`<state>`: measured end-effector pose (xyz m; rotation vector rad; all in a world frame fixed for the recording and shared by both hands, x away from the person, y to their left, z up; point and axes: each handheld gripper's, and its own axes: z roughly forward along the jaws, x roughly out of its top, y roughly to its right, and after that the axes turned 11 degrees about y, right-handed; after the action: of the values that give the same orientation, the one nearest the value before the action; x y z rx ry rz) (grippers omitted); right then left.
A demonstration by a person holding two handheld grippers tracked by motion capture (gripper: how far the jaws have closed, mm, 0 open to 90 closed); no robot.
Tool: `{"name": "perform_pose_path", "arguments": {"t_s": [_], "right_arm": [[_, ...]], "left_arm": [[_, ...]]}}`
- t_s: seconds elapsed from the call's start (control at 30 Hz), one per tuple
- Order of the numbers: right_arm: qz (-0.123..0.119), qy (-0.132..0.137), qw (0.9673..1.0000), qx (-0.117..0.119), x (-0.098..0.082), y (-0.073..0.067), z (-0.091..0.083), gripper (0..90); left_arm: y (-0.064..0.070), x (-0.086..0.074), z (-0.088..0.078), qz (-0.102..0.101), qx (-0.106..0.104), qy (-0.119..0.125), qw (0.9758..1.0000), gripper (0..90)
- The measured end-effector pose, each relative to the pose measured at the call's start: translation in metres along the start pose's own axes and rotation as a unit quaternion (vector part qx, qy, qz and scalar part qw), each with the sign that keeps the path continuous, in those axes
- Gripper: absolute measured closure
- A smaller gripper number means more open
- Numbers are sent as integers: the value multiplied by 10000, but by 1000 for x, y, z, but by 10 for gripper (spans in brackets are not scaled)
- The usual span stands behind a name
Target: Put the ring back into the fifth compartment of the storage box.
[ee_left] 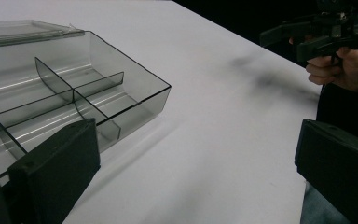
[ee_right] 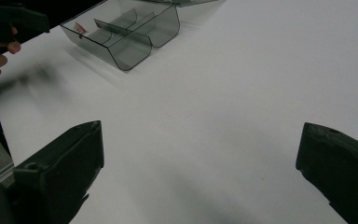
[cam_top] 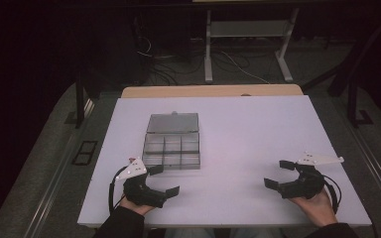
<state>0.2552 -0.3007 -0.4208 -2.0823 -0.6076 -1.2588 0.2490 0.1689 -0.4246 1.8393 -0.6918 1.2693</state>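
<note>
Left gripper (cam_top: 162, 179), wide and empty, sits just beside the box (cam_top: 171, 148), way nearer than the right gripper (cam_top: 280, 173), also wide.

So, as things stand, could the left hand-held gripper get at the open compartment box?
Probably yes. The left hand-held gripper is open and sits just short of the compartment box, nearer its front left corner. Bare table lies between them, and the lid is folded back, so the compartments are exposed.
</note>
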Motion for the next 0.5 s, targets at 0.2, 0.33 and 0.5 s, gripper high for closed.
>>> {"name": "perform_pose_path", "arguments": {"t_s": [0.2,0.33,0.5], "right_arm": [[21,-50,10000,-6,-1,2,-1,2],[13,-103,9999,-2,-1,1,0,2],[48,-150,9999,6,-2,0,1,2]], "left_arm": [[-1,0,0,-33,-8,-9,10000,0],[-1,0,0,-33,-16,-13,10000,0],[-1,0,-1,-39,-3,-8,10000,0]]}}
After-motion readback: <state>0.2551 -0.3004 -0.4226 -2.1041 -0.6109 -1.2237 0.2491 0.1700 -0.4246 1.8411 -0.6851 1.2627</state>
